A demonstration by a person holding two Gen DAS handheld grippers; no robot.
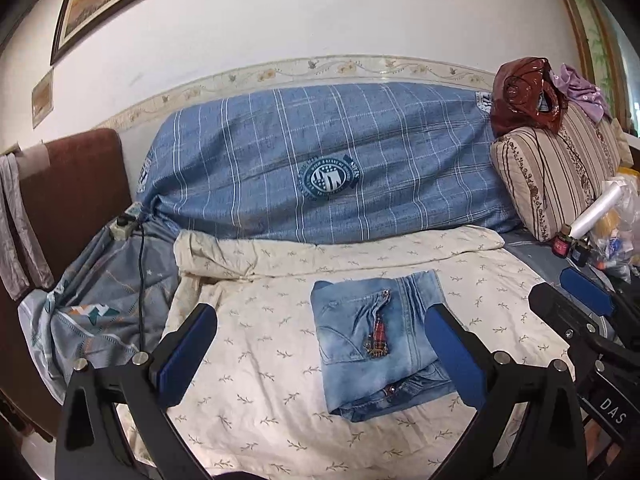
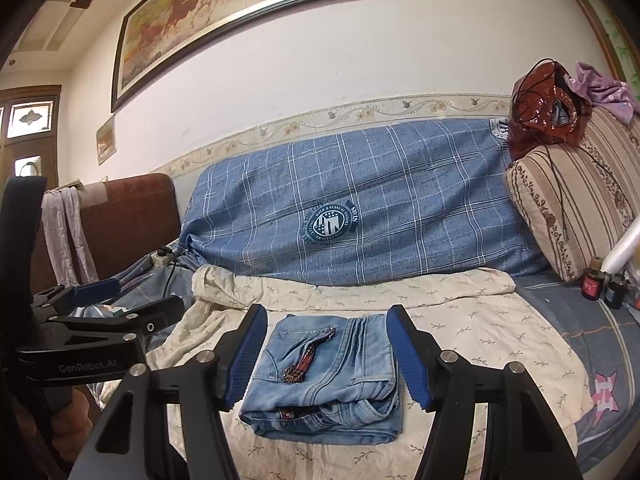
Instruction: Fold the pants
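The folded denim pants (image 2: pixel 326 376) are laid on a cream leaf-print sheet (image 2: pixel 460 320) spread over a sofa, seemingly clear of both tools. The left gripper (image 1: pixel 320 354) and the right gripper (image 2: pixel 326 360) are held with jaws released, grasping nothing.

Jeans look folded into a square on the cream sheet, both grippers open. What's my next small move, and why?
Probably just draw both back. The jeans lie in a compact folded stack on the sheet, and the left hand-held gripper and right hand-held gripper are open, holding nothing.
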